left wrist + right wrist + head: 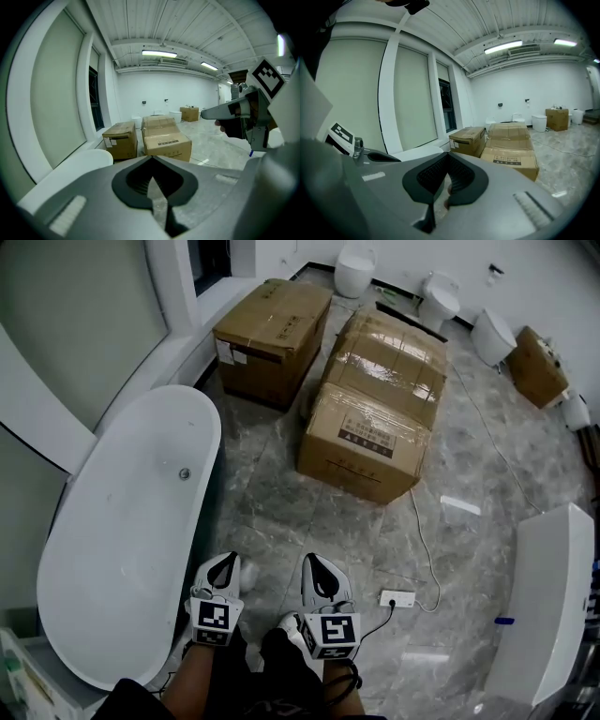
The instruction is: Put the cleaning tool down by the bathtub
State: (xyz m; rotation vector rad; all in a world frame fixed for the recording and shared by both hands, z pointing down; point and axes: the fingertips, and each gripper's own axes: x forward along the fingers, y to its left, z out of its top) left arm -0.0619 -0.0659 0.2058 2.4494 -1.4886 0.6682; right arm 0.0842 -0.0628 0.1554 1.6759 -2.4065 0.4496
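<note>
1. Holding low at 6 o'clock in the head view: left gripper (225, 564) and right gripper (317, 564), side by side, not touching, tips pointing to 12.
2. Left gripper (151, 161), own view: jaws pressed tip to tip with nothing between the pads. Only floor shows through the slit behind the tips.
3. Right gripper (446, 157), own view: same, jaws clenched together, empty.
4. Cleaning tool: can't tell where it is; no view shows it.
5. Bathtub (112, 549): white, oval, at 9–10 o'clock of the left gripper, its near rim just beside that gripper.
6. Power strip (397, 597): on the grey marble floor (272, 512), at 3 o'clock of the right gripper and near it. Its cable (419, 540) runs off toward 12.
7. Cardboard boxes, well apart from the grippers: near box (366, 442) at 12, taped box (389, 357) touching behind it, third box (272, 329) at 11 by the window wall.
8. Toilets (439, 298): white, in a row along the far wall at 1 o'clock.
</note>
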